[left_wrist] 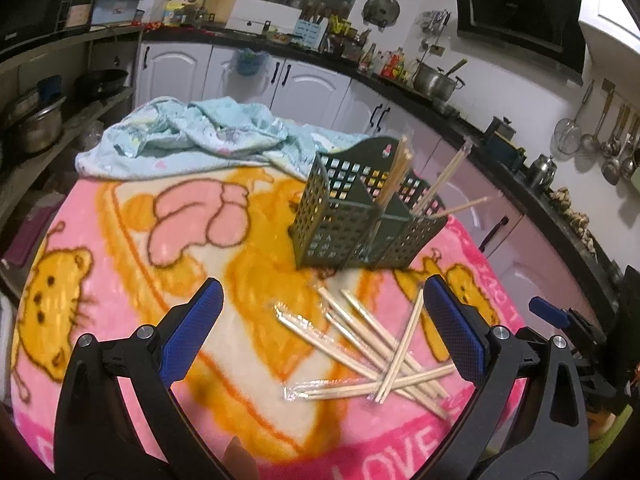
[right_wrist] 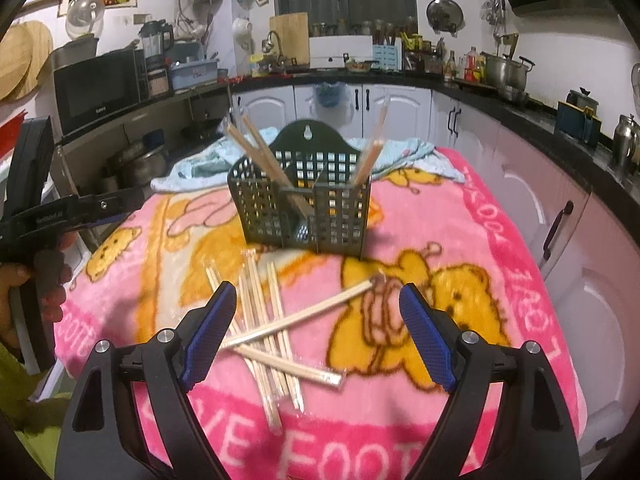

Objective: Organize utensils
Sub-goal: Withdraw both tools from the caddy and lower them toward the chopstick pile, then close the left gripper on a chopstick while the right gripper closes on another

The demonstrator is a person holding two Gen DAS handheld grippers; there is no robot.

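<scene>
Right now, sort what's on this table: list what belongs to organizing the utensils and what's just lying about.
For the job:
- loose chopsticks piled on the blanket
- green holder, with a few chopsticks already standing in it
- left gripper and right gripper, both open and empty

Lying about:
- pink blanket covering the table
- blue cloth crumpled behind the holder

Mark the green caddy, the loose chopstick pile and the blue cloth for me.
green caddy [right_wrist: 272,208], right wrist view, front lattice wall.
loose chopstick pile [right_wrist: 262,330], right wrist view, crossing sticks.
blue cloth [left_wrist: 188,132], left wrist view, crumpled middle.
</scene>
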